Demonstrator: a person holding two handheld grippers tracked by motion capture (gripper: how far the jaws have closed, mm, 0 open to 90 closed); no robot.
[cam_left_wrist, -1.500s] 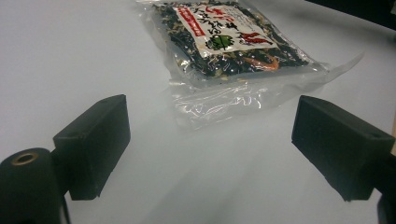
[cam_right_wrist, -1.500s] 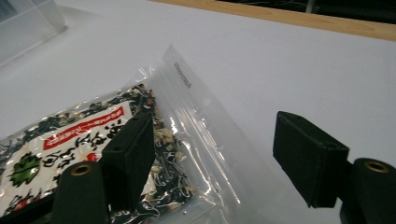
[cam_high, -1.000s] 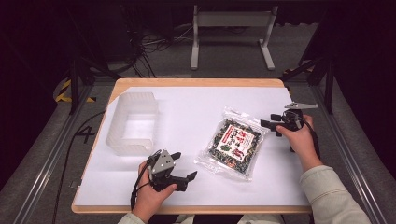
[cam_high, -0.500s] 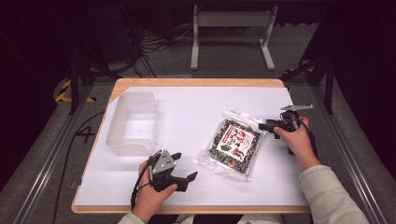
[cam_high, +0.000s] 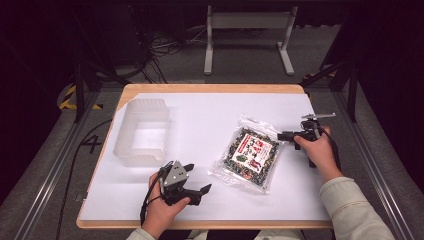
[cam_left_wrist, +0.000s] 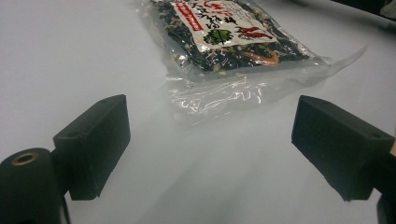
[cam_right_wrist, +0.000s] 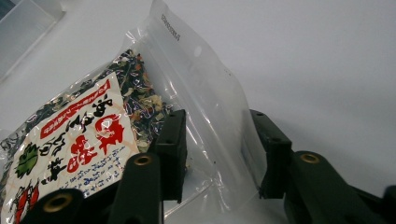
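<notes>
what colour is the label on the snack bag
White with red and black print and a green leaf mark on the label, clearest in the right gripper view.

packet (cam_right_wrist: 93, 140) label cut off, text unreadable

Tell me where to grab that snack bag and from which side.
Grip the snack bag by its flat, clear sealed top edge, coming in low from the right. That margin is thin, free of contents and lifted off the table, and the right gripper already has its jaws straddling it.
</notes>
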